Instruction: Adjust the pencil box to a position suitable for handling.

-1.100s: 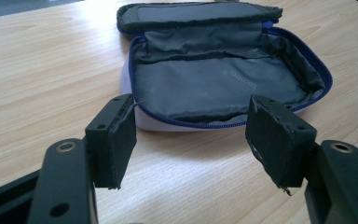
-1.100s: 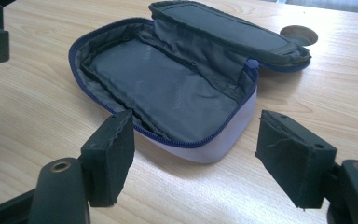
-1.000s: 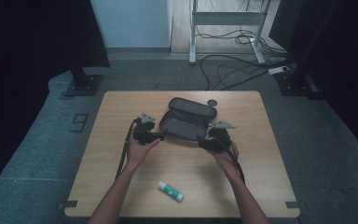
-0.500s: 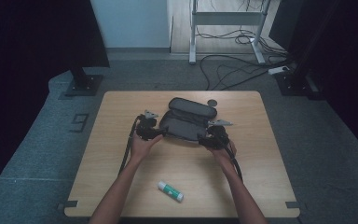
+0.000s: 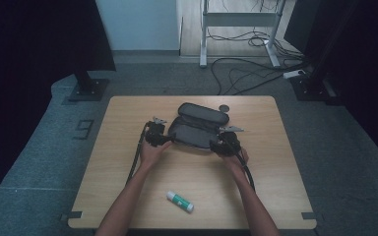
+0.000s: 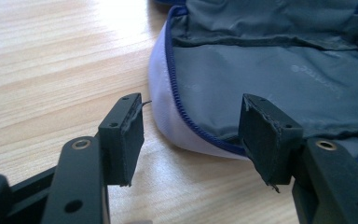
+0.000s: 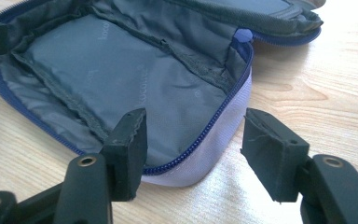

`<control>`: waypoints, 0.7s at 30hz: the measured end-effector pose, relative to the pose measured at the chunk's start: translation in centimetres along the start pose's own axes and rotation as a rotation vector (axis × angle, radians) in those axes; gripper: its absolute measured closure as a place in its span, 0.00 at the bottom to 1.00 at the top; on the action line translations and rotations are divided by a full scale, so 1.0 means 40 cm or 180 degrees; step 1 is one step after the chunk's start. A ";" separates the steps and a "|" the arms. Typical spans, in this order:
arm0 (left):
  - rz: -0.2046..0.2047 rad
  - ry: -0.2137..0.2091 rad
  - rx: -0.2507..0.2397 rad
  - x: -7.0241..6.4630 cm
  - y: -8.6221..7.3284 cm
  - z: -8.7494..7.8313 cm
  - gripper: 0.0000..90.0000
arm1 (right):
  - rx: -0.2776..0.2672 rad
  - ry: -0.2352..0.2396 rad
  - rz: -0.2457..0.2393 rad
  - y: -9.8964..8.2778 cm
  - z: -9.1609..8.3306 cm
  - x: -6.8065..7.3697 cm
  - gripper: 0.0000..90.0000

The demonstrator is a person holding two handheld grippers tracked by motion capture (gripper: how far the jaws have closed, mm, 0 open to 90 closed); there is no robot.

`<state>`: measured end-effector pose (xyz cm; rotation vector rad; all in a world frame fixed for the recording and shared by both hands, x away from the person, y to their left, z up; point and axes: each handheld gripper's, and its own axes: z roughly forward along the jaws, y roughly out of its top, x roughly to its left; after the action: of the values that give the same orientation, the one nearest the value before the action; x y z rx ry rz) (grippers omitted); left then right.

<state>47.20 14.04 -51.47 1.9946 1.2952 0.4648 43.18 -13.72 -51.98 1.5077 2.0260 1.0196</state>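
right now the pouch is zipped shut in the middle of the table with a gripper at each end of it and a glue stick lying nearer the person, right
Not quite: the pouch is unzipped, not shut. The right gripper view shows its lid folded back and the grey lining laid bare inside the blue zip. The rest holds: in the high view the left gripper and the right gripper sit at its two ends, and the glue stick lies nearer the person.

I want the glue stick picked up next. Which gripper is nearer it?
Left, narrowly. The left gripper is up-left of the glue stick; the right gripper up-right, both at the pouch.
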 end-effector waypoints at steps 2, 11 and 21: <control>-0.0098 -0.0015 -0.0006 0.011 -0.002 0.011 0.46 | 0.0020 -0.0017 0.0006 -0.002 0.007 -0.001 0.46; -0.0167 -0.0016 -0.0028 0.020 -0.006 0.029 0.46 | 0.0094 -0.0013 0.0008 -0.012 0.032 0.002 0.48; -0.0183 -0.0038 -0.0047 0.018 -0.003 0.027 0.45 | 0.0178 -0.0065 0.0016 -0.018 0.049 0.007 0.51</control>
<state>48.12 14.34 -52.33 1.9397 1.3345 0.4333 43.98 -12.96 -53.77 1.5459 2.0534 0.9529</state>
